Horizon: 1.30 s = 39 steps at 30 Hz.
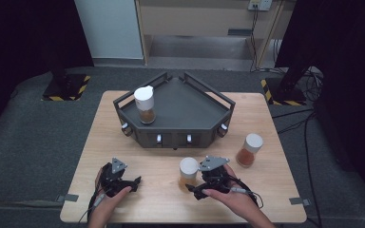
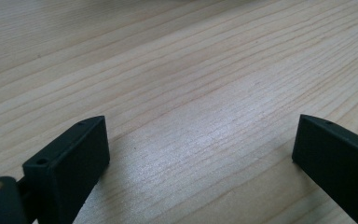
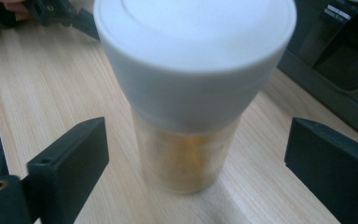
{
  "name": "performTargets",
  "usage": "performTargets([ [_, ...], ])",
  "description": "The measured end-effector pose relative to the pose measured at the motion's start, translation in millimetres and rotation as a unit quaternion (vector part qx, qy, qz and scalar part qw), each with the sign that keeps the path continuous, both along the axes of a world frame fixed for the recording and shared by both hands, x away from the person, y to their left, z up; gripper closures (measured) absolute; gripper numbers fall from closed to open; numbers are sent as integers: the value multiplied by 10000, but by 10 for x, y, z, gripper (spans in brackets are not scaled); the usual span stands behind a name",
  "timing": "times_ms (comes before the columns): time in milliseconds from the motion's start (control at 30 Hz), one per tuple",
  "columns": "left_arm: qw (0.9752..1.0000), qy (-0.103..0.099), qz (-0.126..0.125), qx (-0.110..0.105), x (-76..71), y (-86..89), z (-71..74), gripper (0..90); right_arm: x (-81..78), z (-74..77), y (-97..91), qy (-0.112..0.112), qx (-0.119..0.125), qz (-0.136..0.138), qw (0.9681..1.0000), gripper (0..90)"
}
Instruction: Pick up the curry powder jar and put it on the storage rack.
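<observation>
While the white-capped jar (image 3: 191, 98) stands upright on the table (image 1: 161, 199) between my right gripper's (image 3: 196, 158) fingers (image 3: 70, 158), they are spread with clear gaps either side, gripping nothing. My left gripper (image 2: 200, 149) rests well apart, fingers released over bare wood. Beyond the fingertips sits the dark tray (image 1: 190, 107), holding another jar (image 1: 145, 105)

Three spice jars (image 1: 188, 174), one grey tray (image 1: 180, 102).
</observation>
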State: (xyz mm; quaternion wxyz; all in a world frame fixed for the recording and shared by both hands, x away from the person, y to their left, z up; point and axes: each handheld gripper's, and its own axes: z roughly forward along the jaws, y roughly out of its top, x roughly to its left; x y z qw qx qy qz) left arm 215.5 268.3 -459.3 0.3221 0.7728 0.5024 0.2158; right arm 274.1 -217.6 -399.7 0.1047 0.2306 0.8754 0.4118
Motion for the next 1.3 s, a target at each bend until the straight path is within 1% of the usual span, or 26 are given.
performTargets([
  [100,10000,0,0,1,0,0,0,24,9,19,22,-12,66,10,10000,100],
  [267,10000,0,-1,1,0,0,0,24,0,50,63,-90,74,22,9999,141],
  [367,10000,0,-1,1,0,0,0,24,13,71,71,-62,121,9,9999,150],
  [433,10000,1,-1,2,0,0,1,24,20,78,77,-54,119,13,9999,184],
  [567,10000,1,-1,2,0,0,0,24,38,84,90,-21,133,28,9999,206],
  [767,10000,0,-1,1,0,0,0,24,57,87,128,-15,175,40,9998,228],
  [867,10000,0,-1,1,0,0,0,24,65,87,155,-35,156,39,9999,247],
  [1067,10000,-1,-1,1,0,0,0,24,48,80,168,-99,175,10,9998,336],
  [1300,10000,0,0,-1,0,0,0,24,35,98,172,-85,156,-29,9998,340],
])
